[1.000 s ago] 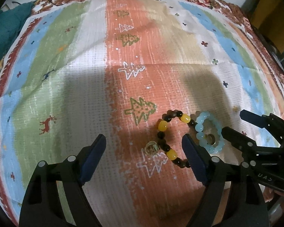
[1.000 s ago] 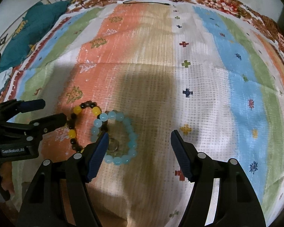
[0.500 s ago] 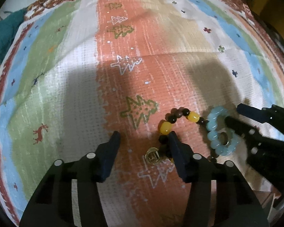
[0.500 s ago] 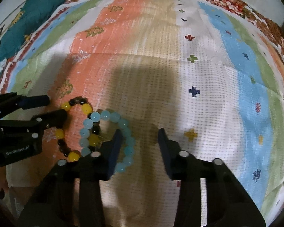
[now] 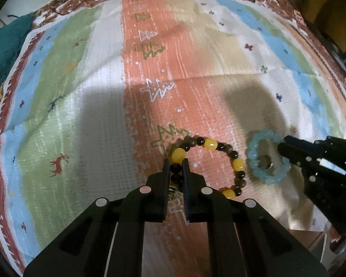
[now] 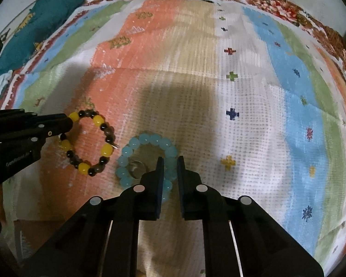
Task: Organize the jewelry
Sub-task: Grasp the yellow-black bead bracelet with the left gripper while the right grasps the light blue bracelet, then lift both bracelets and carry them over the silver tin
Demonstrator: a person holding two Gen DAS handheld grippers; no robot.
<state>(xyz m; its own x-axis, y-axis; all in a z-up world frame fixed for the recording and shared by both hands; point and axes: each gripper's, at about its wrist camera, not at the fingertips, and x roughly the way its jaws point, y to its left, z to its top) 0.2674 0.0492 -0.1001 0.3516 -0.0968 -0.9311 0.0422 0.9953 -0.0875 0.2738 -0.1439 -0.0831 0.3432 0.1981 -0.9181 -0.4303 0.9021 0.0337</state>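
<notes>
Left gripper (image 5: 175,169) clamped on amber-and-dark bead bracelet (image 5: 235,164); right gripper (image 6: 168,168) pinched around pale-blue bead bracelet (image 6: 136,145) just right of it. Best lifted slowly, apart.

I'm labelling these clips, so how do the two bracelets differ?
The yellow-and-dark bracelet mixes large yellow beads with small dark ones; the blue bracelet is uniform pale blue. The left gripper pinches the first, the right gripper the second. A ring lies inside the blue one. Both are beaded loops.

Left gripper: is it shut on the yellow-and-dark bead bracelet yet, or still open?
Shut on it. The left gripper has both fingers pressed against dark beads of the yellow-and-dark bracelet, with no gap beside them; the right wrist view agrees.
</notes>
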